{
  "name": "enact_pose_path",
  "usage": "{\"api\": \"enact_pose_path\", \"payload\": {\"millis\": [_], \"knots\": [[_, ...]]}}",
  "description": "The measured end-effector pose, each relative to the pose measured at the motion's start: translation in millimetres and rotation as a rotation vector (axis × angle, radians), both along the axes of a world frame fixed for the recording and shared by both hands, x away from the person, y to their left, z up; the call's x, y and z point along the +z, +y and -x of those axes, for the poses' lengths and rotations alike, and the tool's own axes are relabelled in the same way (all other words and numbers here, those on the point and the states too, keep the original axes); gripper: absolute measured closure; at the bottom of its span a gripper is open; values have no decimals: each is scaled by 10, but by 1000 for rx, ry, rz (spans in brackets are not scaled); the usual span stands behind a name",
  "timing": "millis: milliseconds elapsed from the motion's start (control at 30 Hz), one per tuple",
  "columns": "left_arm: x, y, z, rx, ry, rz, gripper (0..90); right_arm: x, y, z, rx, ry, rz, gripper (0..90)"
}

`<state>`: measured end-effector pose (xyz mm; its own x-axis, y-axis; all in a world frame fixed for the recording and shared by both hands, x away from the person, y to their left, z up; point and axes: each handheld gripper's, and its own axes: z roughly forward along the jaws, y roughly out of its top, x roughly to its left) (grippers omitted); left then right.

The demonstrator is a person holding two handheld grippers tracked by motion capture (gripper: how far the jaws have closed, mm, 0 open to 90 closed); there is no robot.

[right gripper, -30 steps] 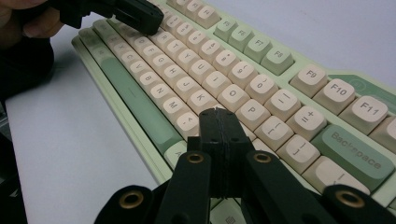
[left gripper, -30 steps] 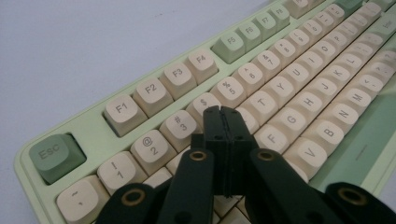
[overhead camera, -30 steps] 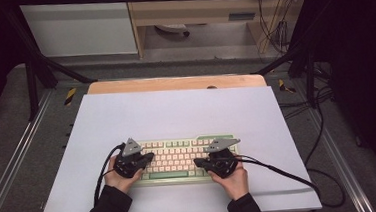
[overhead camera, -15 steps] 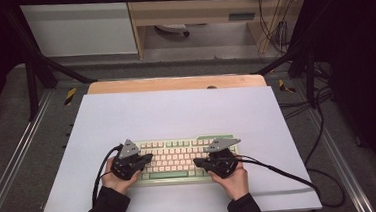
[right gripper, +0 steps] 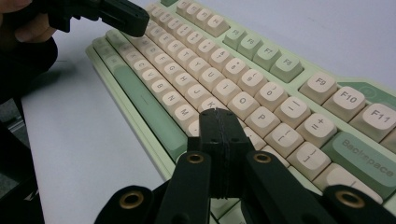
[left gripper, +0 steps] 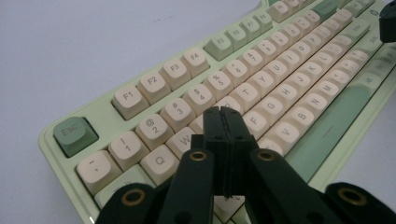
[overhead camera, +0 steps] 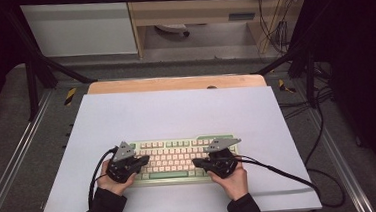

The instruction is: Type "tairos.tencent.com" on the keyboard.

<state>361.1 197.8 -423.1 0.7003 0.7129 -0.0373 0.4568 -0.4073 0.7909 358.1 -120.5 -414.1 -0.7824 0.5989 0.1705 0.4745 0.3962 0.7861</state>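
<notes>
A pale green keyboard with cream keys lies on a white sheet near the table's front edge. My left gripper hovers over its left end, jaws pressed together with nothing between them. In the left gripper view its tips sit above the W and E keys of the keyboard. My right gripper is over the right end, also shut and empty. In the right gripper view its tips hang near the K and L keys of the keyboard, and the left gripper shows at the top left.
The white sheet covers a wooden tabletop with bare room behind and beside the keyboard. Black cables trail from both grippers across the sheet. Metal frame rails and dark floor lie around the table.
</notes>
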Motion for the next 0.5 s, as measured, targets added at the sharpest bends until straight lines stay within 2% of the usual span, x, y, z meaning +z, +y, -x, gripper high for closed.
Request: {"api": "enact_pose_path", "payload": {"millis": [267,500], "knots": [[10,111,62,5,-4,15,899,23,48,5,15,-1,-2,900],[-6,158,87,5,0,11,900,38,141,-2,28,7,-7,900]]}}
